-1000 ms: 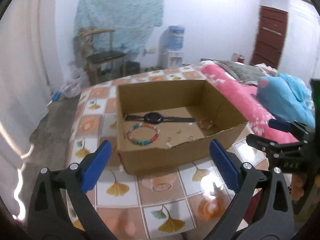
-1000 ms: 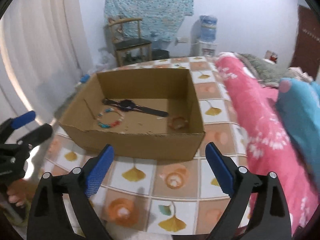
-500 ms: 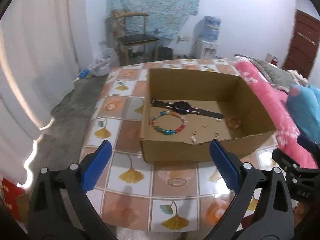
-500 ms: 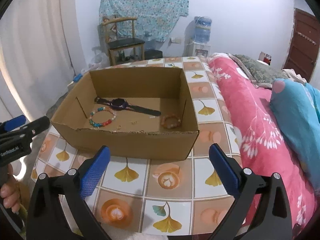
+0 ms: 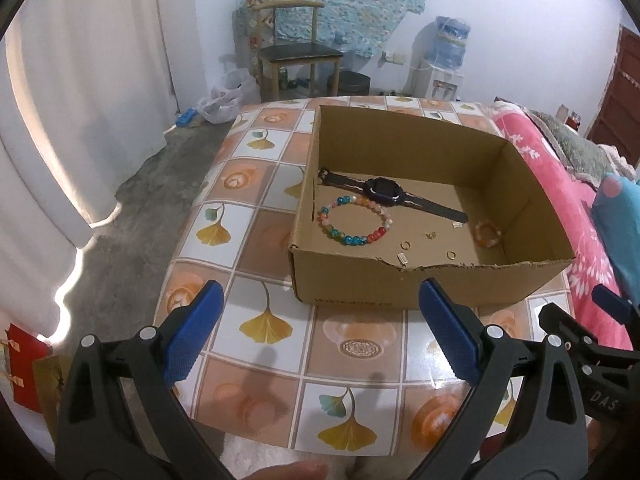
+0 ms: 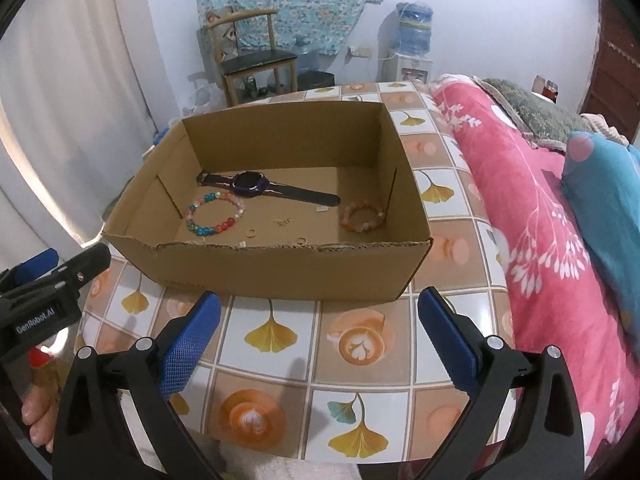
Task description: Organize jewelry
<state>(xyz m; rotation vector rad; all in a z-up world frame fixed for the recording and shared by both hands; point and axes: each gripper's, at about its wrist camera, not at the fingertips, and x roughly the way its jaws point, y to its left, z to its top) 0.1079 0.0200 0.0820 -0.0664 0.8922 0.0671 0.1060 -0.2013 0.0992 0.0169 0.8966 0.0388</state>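
- Found all the jewelry lying loose on the floor of the cardboard box (image 6: 280, 276), itself set on the tiled table (image 6: 360, 392).
- Noted the black watch (image 6: 250, 184) stretched flat toward the back; likely the heaviest piece, with a stiff case and a bendy strap. Judged best pinched across the strap just beside the case.
- Saw the multicoloured bead bracelet (image 6: 216, 216) just in front of the watch, near the left wall; probably light, floppy on its cord, the beads smooth and apt to roll. Best gripped across one side of the loop.
- Spotted the orange bead bracelet (image 6: 362, 218) close to the right wall; same handling, though with little room for a finger beside the wall.
- Made out small gold rings (image 5: 405, 245) and tiny bits near the front wall; too small to identify exactly, surely hard to nip, easily flicked away.
- Left gripper (image 5: 320, 336) hung over the table short of the box, jaws spread wide, holding nothing.
- Right gripper (image 6: 320, 336) likewise spread wide and empty; jaws had just been opening, nothing between them.
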